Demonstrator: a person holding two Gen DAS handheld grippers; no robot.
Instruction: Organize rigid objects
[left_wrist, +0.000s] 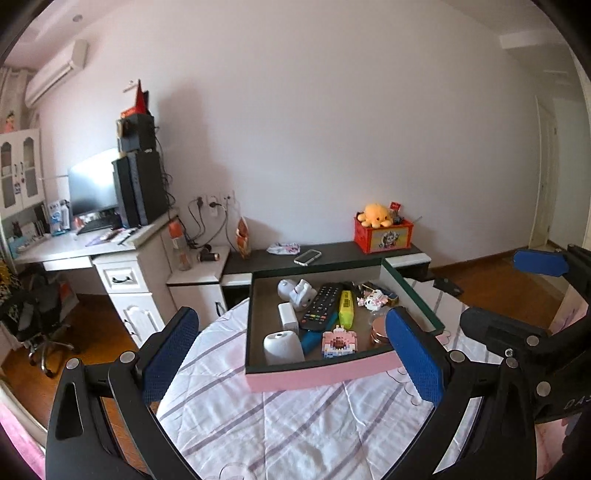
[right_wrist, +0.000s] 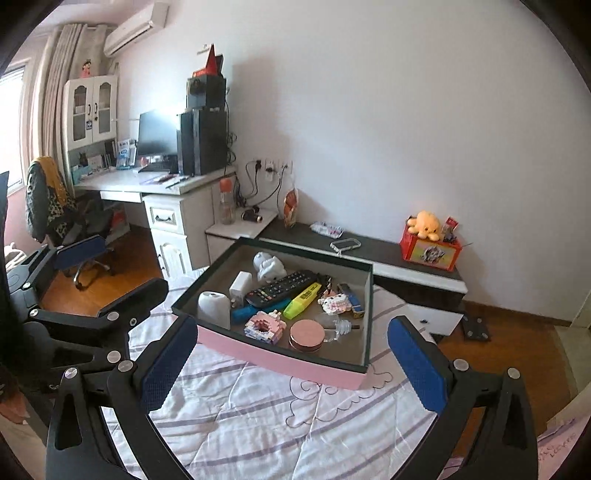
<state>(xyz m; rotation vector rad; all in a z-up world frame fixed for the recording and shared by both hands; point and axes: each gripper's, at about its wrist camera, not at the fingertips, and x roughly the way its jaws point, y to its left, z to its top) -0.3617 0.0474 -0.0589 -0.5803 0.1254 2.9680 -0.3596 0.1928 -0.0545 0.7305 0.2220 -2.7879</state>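
A shallow tray (left_wrist: 321, 374) (right_wrist: 280, 360) with pink outer walls and a dark rim lies on the bed. It holds a black remote (left_wrist: 321, 306) (right_wrist: 280, 288), a yellow highlighter (left_wrist: 346, 314) (right_wrist: 302, 300), a white cylinder (left_wrist: 282, 347) (right_wrist: 213, 308), a white charger (left_wrist: 288, 316), a white pig figure (right_wrist: 267, 267), a pink block model (left_wrist: 338, 343) (right_wrist: 264, 326) and a rose-gold compact (right_wrist: 306, 334). My left gripper (left_wrist: 291, 356) (right_wrist: 118, 269) stands open just before the tray's near wall, holding nothing. My right gripper (right_wrist: 291, 369) (left_wrist: 495, 288) is open too, beside the tray's near right corner.
The bed quilt (right_wrist: 258, 424) is white with purple stripes. Behind the tray runs a low dark-topped cabinet (left_wrist: 332, 253) with a phone (left_wrist: 307, 257) and a red box (left_wrist: 382, 232) bearing a yellow plush. A desk (right_wrist: 155, 184) with monitor and office chair (right_wrist: 55, 206) stands at the left.
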